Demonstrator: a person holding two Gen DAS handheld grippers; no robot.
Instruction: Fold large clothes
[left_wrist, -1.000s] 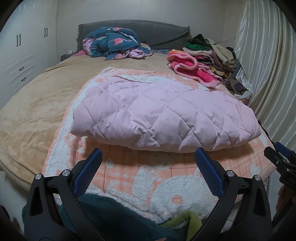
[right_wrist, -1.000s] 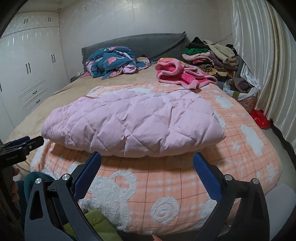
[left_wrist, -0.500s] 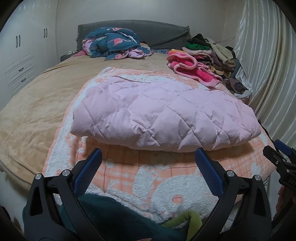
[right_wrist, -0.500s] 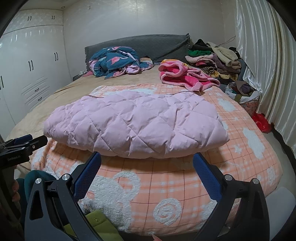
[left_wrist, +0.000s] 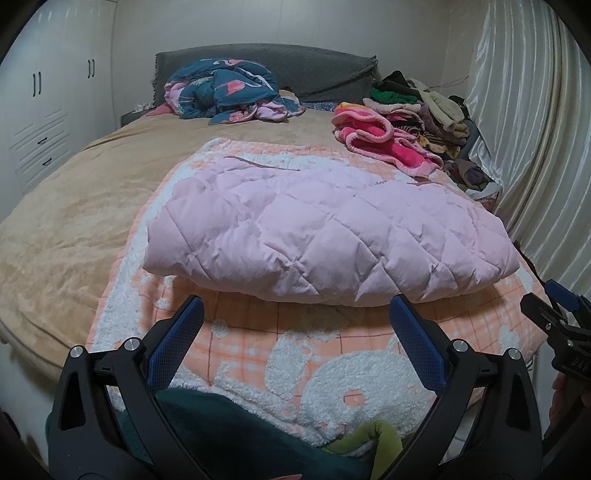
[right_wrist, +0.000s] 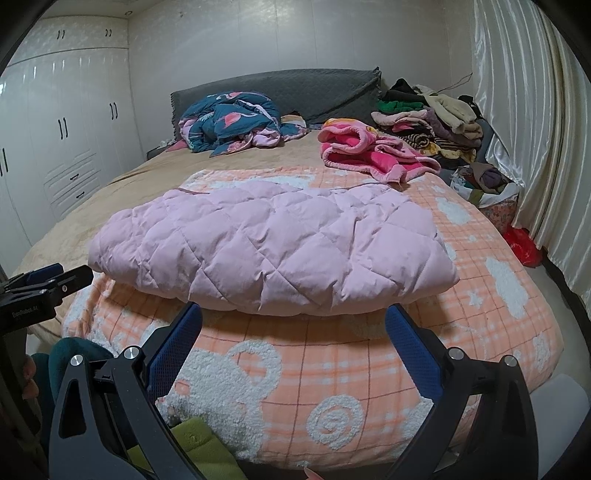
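A pink quilted padded garment (left_wrist: 325, 236) lies folded into a thick flat bundle on an orange-and-white fleece blanket (left_wrist: 332, 350) at the near end of the bed; it also shows in the right wrist view (right_wrist: 273, 251). My left gripper (left_wrist: 295, 314) is open and empty, held back just short of the garment's near edge. My right gripper (right_wrist: 293, 321) is open and empty, also just short of that edge. Each gripper shows at the side of the other's view: the right one (left_wrist: 554, 317), the left one (right_wrist: 48, 284).
A blue patterned bundle (left_wrist: 225, 88) lies by the grey headboard. A pink fleece garment (left_wrist: 380, 140) and a pile of clothes (left_wrist: 424, 107) sit at the far right. White curtains (right_wrist: 532, 122) hang on the right, wardrobes (right_wrist: 55, 147) on the left. The tan bedspread (left_wrist: 74, 206) stretches left.
Both grippers have drawn back and risen slightly from the garment. They stay open. The garment has not moved.
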